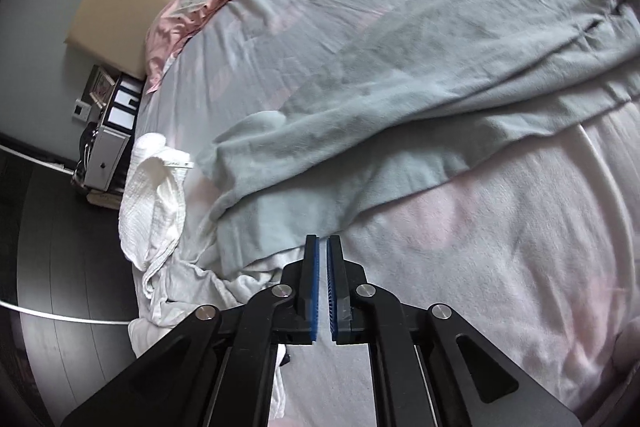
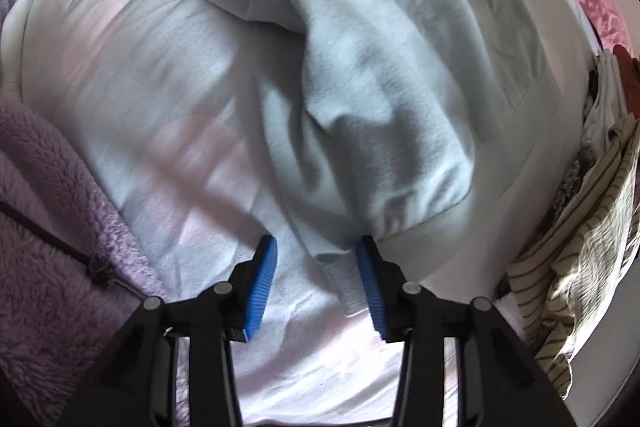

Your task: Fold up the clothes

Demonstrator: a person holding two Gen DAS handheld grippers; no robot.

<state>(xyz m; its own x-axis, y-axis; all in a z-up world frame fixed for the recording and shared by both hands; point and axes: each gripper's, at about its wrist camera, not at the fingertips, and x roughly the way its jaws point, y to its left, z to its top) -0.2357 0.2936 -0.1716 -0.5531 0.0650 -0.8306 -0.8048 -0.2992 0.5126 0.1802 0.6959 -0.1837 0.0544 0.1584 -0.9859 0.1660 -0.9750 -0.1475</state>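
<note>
A pale grey-green sweatshirt (image 1: 420,95) lies spread across the bed. My left gripper (image 1: 323,241) is shut and empty, its tips just short of the sweatshirt's near edge. In the right wrist view the sweatshirt (image 2: 380,75) lies bunched, and its ribbed hem (image 2: 416,231) reaches down to the gripper. My right gripper (image 2: 316,247) is open, with a fold of the hem lying between the blue pads (image 2: 262,281) on the sheet.
The bed has a pale pink-white sheet (image 1: 500,247). A white towel (image 1: 154,195) lies at the bed's left edge, pink pillows (image 1: 200,3) at the headboard. A purple fleece jacket (image 2: 52,219) lies at left, striped clothes (image 2: 580,247) at right. A nightstand (image 1: 106,151) stands beside the bed.
</note>
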